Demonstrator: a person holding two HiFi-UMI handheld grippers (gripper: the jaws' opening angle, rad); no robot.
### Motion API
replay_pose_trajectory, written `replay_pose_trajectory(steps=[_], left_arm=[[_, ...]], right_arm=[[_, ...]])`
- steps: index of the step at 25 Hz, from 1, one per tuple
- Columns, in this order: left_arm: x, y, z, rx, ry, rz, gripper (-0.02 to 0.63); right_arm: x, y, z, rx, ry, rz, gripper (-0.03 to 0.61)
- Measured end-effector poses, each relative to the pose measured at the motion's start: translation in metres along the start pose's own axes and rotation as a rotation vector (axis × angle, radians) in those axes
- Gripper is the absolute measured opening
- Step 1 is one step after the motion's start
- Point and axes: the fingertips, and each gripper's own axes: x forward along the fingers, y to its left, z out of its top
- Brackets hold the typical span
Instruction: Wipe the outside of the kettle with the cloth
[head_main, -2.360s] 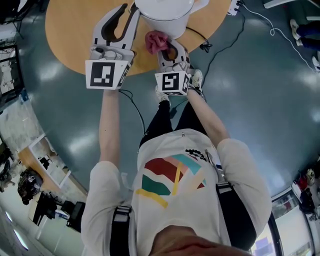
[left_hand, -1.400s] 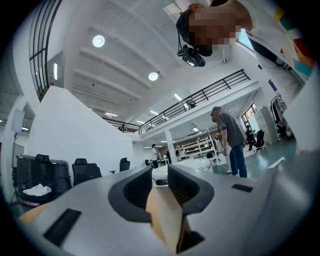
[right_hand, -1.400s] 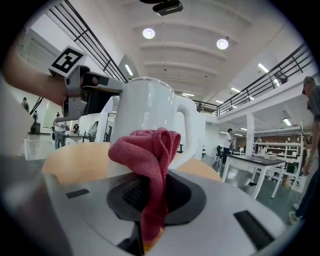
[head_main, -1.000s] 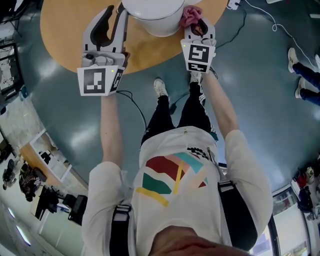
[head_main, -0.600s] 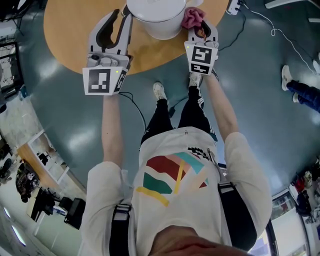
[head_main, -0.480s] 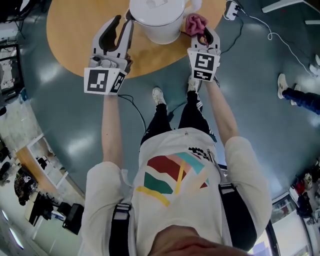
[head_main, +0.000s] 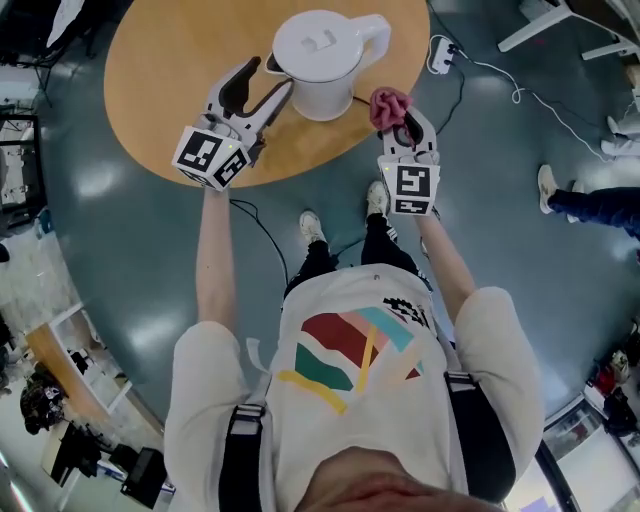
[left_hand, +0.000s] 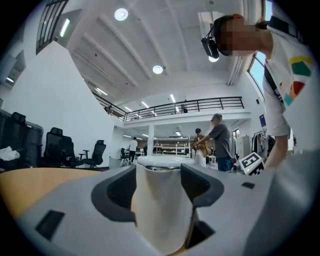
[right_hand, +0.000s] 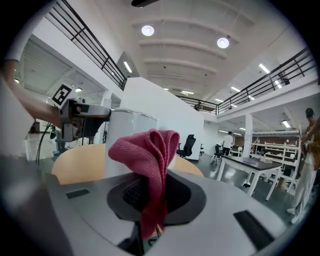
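The white kettle (head_main: 320, 58) stands on the round wooden table (head_main: 170, 80), lid on, handle to the right. My left gripper (head_main: 268, 82) points at its left side. Its jaws have just been opening and stand wide apart, open, with the kettle's body (left_hand: 162, 200) showing between them. My right gripper (head_main: 400, 125) is shut on the pink cloth (head_main: 388, 104), which sticks up in a bunch from its jaws. In the head view the cloth sits just right of the kettle's base, a small gap apart. The right gripper view shows the cloth (right_hand: 150, 160) in front of the kettle (right_hand: 127, 140).
A black cord runs off the table's near edge by the kettle. A white power strip (head_main: 440, 55) with its cable lies on the floor at the right. Another person's legs (head_main: 590, 200) are at the far right. People stand in the background (left_hand: 220, 142).
The left jaws have spread wide at the kettle's side. The right gripper has carried the cloth from the kettle's front round to its right and pulled it a little away.
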Motion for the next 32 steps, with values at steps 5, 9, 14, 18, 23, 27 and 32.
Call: replay_pose_trajectory(steps=[5,9,14,18,23,27,32], left_arm=[[0.007,-0.009,-0.005,0.035,0.058,-0.044,0.302],[0.007,-0.016,-0.006,0.050,0.093,-0.050,0.302],[-0.001,-0.027,-0.003,0.061,0.116,-0.077,0.302],[-0.005,-0.049,-0.002,0.059,0.106,-0.112,0.302],[0.006,-0.089,-0.008,0.085,0.115,-0.180,0.302],[0.015,-0.108,-0.013,0.116,0.108,-0.194,0.302],[0.030,-0.124,-0.001,0.142,-0.002,-0.224,0.302]], right_arm=[[0.010,0.030,0.025,-0.048,-0.044,0.084,0.048],[0.022,0.041,0.040,-0.040,-0.061,0.095,0.047],[0.032,0.031,0.042,-0.027,-0.050,0.060,0.047],[0.049,0.013,0.045,-0.054,-0.040,0.040,0.047],[0.067,-0.016,0.041,-0.092,-0.036,0.026,0.048],[0.059,-0.037,0.041,-0.072,-0.042,-0.024,0.048],[0.040,-0.035,0.048,-0.030,-0.089,-0.017,0.047]])
